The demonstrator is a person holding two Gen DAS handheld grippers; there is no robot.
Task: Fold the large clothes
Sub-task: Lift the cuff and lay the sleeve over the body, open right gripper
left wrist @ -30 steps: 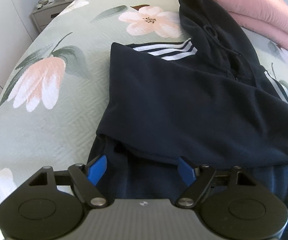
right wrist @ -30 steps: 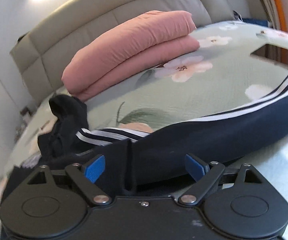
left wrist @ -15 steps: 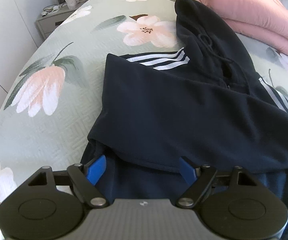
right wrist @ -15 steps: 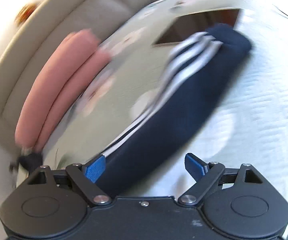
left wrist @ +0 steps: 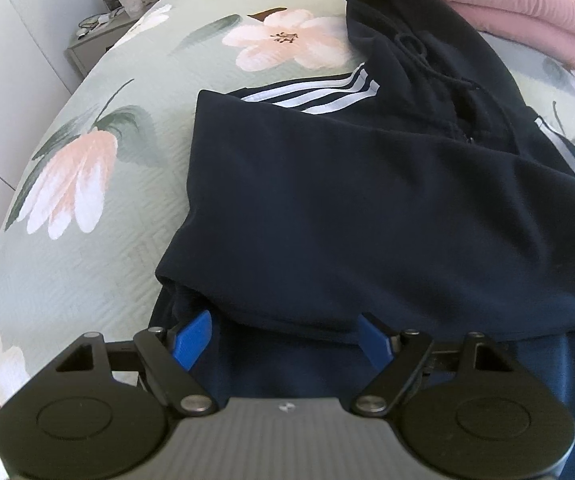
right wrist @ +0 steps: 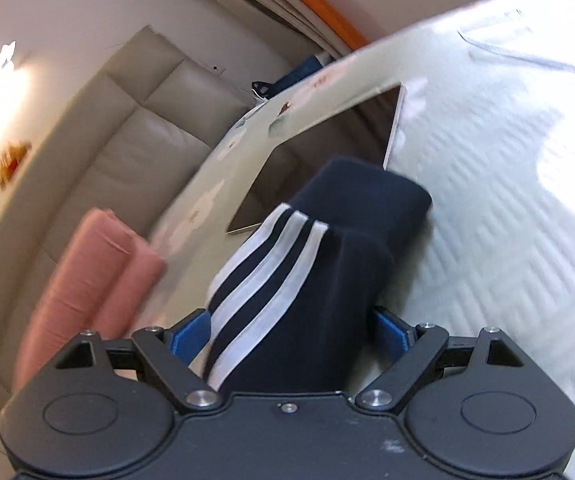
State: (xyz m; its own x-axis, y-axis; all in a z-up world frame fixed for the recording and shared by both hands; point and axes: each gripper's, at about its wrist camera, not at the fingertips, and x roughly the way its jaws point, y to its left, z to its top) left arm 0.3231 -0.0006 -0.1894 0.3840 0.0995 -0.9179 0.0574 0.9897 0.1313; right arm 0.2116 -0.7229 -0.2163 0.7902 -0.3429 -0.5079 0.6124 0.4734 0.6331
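Note:
A navy hoodie [left wrist: 347,208] with white sleeve stripes lies partly folded on the floral bedspread [left wrist: 87,208], hood toward the far side. My left gripper [left wrist: 283,336] is open at the hoodie's near hem, its blue fingers either side of the folded edge. In the right wrist view the hoodie's striped sleeve [right wrist: 311,264] runs between the blue fingers of my right gripper [right wrist: 291,336], cuff pointing away. The jaws stand wide and do not pinch the sleeve.
A folded pink blanket [left wrist: 527,8] lies at the head of the bed and shows in the right wrist view [right wrist: 91,280]. A nightstand [left wrist: 103,32] with a cup stands far left. A tablet or laptop [right wrist: 319,152] lies on the bed beyond the cuff. A padded headboard [right wrist: 107,128] is behind.
The right gripper has swung sharply along the sleeve toward the cuff, tilting its view. The left gripper has drawn back slightly from the hoodie.

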